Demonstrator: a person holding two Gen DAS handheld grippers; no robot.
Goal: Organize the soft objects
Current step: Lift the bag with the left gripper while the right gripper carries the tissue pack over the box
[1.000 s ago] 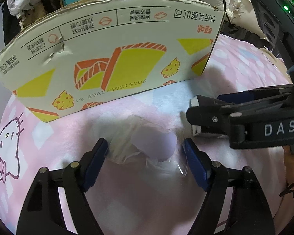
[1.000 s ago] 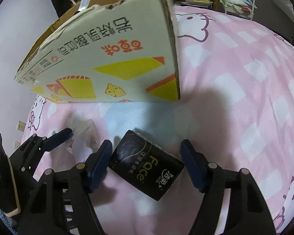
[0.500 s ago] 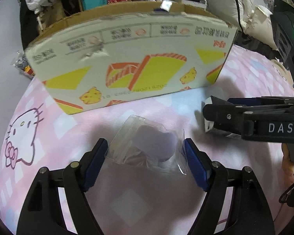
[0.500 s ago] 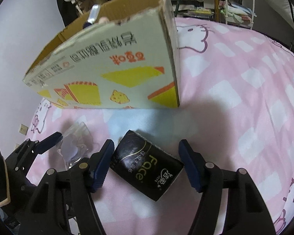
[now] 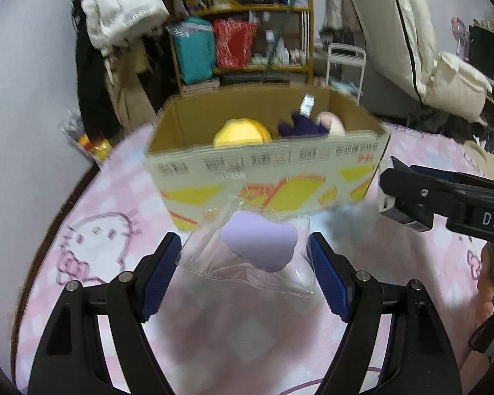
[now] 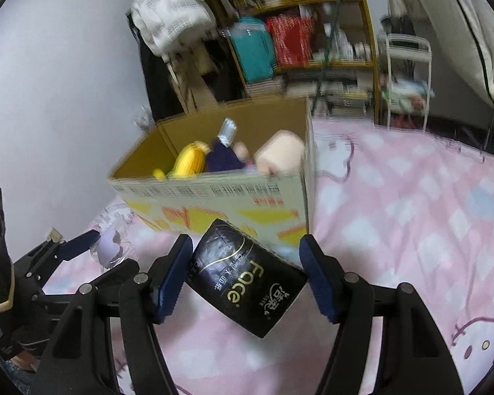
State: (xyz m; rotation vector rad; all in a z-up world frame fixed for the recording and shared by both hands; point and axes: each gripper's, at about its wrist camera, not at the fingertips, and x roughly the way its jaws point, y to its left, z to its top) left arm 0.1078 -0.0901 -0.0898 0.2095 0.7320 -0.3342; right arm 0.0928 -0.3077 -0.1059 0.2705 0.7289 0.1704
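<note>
Two hand-held grippers hang above a pink bed [image 6: 411, 204]: the left hand-held gripper [image 5: 245, 260] clasps a clear packet with a lilac sponge [image 5: 258, 242], the right hand-held gripper [image 6: 245, 273] a black tissue pack [image 6: 247, 279], both near the bed's far edge, before a cardboard box [image 5: 266, 171] of plush toys [image 5: 242, 133].

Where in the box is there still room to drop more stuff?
In the cardboard box, the left end beside the yellow plush shows bare wall. The right end is crowded: purple plush and peach plush sit packed together.

Bedroom: pink cartoon bedsheet [image 6: 411, 197], cluttered shelves [image 5: 247, 33] (hanging coats [image 5: 122, 10])
</note>
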